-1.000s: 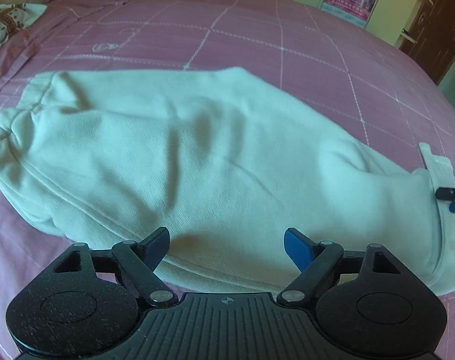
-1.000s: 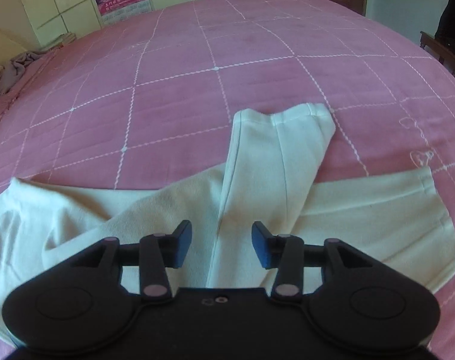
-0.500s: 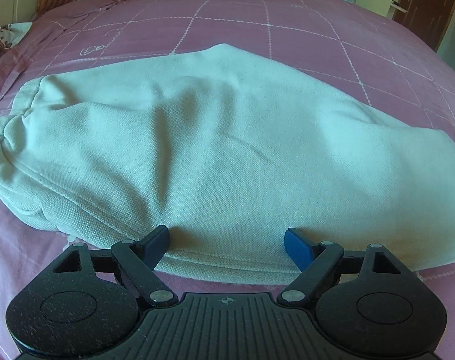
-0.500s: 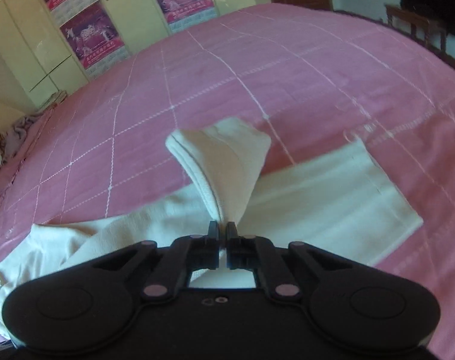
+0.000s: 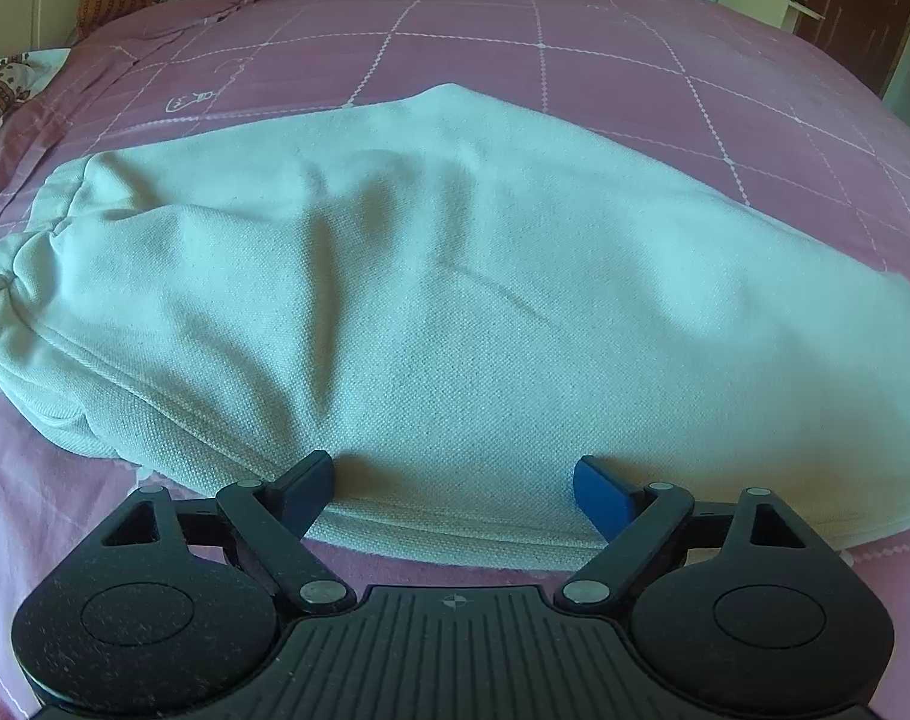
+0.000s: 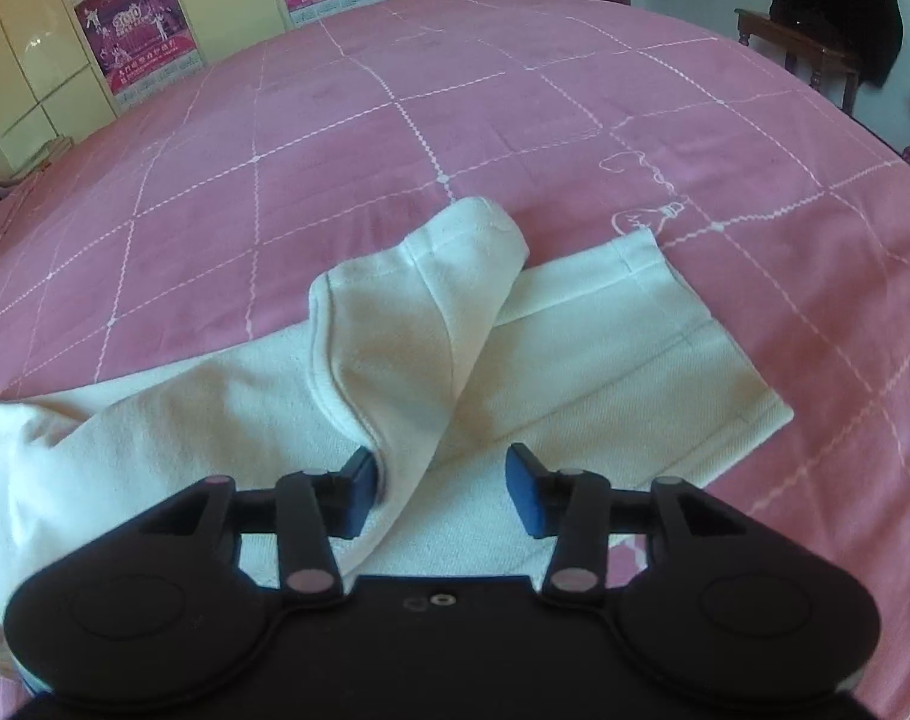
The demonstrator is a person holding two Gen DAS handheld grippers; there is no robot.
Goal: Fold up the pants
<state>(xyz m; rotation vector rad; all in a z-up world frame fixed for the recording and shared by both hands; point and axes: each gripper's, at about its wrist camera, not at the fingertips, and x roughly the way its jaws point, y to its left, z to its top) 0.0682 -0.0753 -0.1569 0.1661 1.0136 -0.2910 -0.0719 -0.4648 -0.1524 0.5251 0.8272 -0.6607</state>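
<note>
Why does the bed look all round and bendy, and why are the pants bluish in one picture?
Left wrist view: the fisheye lens bulges the pink bedspread, and the pants look cool and bluish, with soft shadows in their creases. Right wrist view: same bulge, but the pants look warm cream. Both are sharp, no glare.

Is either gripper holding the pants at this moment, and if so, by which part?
Nothing is held. The right gripper is opening over the upper leg's cuff; the left gripper is opening at the pants near edge.
</note>
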